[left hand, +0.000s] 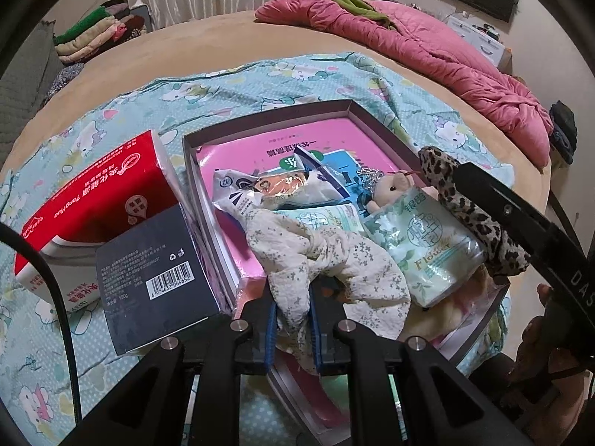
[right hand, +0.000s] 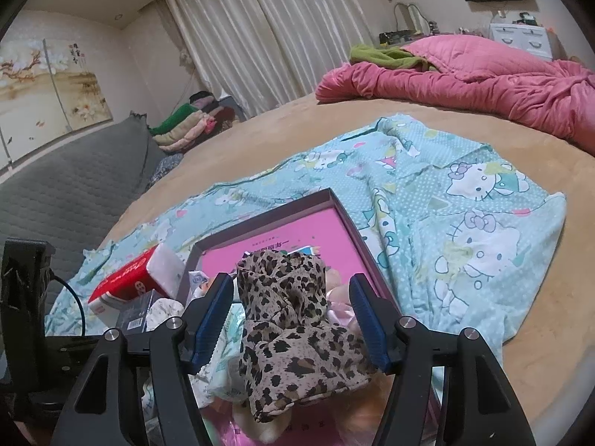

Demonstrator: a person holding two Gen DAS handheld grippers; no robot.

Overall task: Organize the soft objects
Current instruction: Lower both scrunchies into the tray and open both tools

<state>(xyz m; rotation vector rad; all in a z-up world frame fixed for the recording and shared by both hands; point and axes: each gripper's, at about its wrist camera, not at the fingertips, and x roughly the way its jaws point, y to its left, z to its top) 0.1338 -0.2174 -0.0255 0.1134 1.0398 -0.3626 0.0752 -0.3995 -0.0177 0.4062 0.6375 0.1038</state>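
**Two cloths over the box**

The left claw [left hand: 293, 317] is clenched on a crumpled white floral cloth [left hand: 327, 260] at lower centre, draped over the box [left hand: 267, 119]. The right claw [right hand: 290, 323] stands released, its blue pads either side of a leopard cloth [right hand: 293, 334]. Around them in the box lie tissue packs [left hand: 424, 245], a small plush [left hand: 390, 189] and a foil packet [left hand: 241, 193]. A red carton [left hand: 100, 193] and a dark carton [left hand: 156, 278] sit at left on the bed [left hand: 223, 44].

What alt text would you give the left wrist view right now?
The left claw is shut on a cream floral cloth draped over the near edge of a shallow box of soft packets on a bed. A leopard-print cloth lies between the right claw's open fingers at the box's right side.
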